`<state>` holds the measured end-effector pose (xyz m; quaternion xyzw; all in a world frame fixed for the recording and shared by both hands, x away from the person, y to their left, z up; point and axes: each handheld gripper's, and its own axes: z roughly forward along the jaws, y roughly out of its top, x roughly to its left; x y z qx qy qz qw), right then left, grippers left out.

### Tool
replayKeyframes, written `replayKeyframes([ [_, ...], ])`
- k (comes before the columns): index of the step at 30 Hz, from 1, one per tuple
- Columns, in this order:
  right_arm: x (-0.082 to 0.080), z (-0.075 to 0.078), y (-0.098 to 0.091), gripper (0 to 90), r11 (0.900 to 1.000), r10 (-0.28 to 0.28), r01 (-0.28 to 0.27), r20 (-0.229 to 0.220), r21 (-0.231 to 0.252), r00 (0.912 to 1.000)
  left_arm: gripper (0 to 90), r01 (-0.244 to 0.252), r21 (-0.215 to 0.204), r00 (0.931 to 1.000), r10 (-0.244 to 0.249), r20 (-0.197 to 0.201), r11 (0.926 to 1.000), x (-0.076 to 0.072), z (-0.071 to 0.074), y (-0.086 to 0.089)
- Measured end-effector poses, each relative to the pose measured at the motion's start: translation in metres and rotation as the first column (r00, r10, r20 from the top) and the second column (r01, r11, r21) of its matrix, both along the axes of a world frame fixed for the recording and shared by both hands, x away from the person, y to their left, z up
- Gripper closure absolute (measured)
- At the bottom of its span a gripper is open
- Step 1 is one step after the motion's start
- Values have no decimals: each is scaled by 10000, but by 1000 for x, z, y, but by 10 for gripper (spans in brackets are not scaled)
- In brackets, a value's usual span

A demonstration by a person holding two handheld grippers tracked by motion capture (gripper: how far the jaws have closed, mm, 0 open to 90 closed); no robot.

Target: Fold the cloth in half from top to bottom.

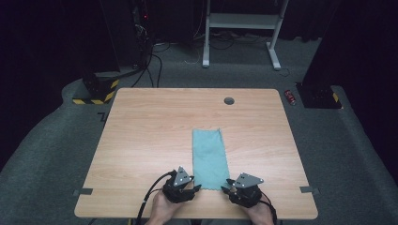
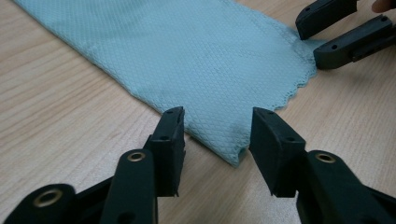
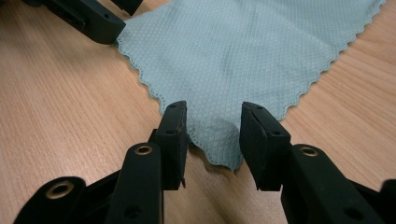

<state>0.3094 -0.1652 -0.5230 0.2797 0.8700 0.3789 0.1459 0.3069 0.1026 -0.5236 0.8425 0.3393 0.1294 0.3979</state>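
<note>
A folded teal cloth [image 1: 210, 158] is lying as a long strip in the lower middle of the high view, on a light wooden table [image 1: 141, 140], its near short edge down by the two grippers. The left gripper [image 1: 193, 188] is being held at the cloth's lower left corner, the right gripper [image 1: 228, 186] at its lower right corner.

In the left gripper view, the cloth [image 2: 201, 60] is seen running from upper left to the centre; its corner is lying between the two black jaws, which are being kept apart, pads not pressing on the fabric. The right gripper [image 2: 312, 41] is showing at upper right, at the scalloped edge.

In the right gripper view, the corner of the cloth [image 3: 243, 51] is slightly lifted between jaws standing released, gaps visible on both sides. The left gripper [image 3: 116, 18] is being seen at upper left.
</note>
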Motion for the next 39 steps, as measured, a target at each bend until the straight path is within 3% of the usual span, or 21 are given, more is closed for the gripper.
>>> replayKeyframes([
  [8,2,0,-1,761,9999,123,-123,24,-57,9999,701,98,162,9996,-103,272,9998,-3,-1,-2],
  [14,2,2,3,869,9991,166,-158,196,-398,9997,815,284,210,9993,-289,236,9994,-2,0,-4],
  [18,2,2,4,892,9983,160,-145,264,-562,9995,871,335,292,9991,-342,253,9990,-2,0,-6],
  [32,-5,5,8,900,9976,420,-394,462,-566,9980,893,182,-158,9998,-181,57,9997,-6,7,5],
  [36,-6,6,10,900,9967,604,-570,594,-580,9964,893,172,-100,9998,-171,90,9998,-6,8,8],
  [39,-6,7,12,894,9959,687,-660,428,-620,9967,893,123,-89,9999,-123,17,9999,-6,7,9],
])
